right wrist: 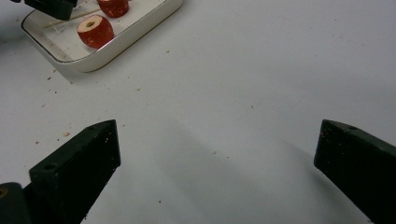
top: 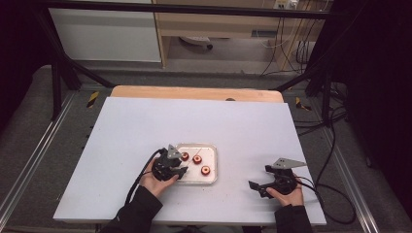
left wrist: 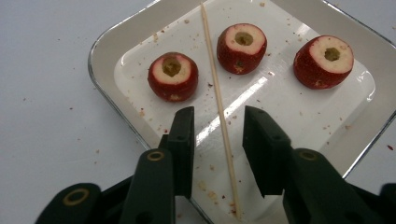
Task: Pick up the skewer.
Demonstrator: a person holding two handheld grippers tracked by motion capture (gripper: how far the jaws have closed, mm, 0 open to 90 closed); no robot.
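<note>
Surface: a white table top [top: 145,126] on a wooden bench, with a dark frame and cables around it.
Skewer [left wrist: 219,109]: your thing in hand. A thin wooden stick lying flat in the tray, running lengthwise away from your left gripper.
Skewer to gripper: it lies in the gap between your two black jaws, nearer neither side by much. The pads stand just beside it and do not press on it.
Left gripper [left wrist: 218,126]: jaws partly closed, nothing gripped. It reaches over the tray's near edge, held in your left hand [top: 156,182].
Tray [left wrist: 105,46]: white, shallow, rounded corners, speckled with red crumbs. It sits near the table's middle.
Cored fruits: three red pieces with pale cut tops and a hole in each. One [left wrist: 173,76] lies left of the skewer, two [left wrist: 242,48] [left wrist: 323,61] lie right of it, all beyond your jaw tips.
Right gripper [right wrist: 217,149]: jaws wide apart over bare table, holding nothing, well apart from the tray.
</note>
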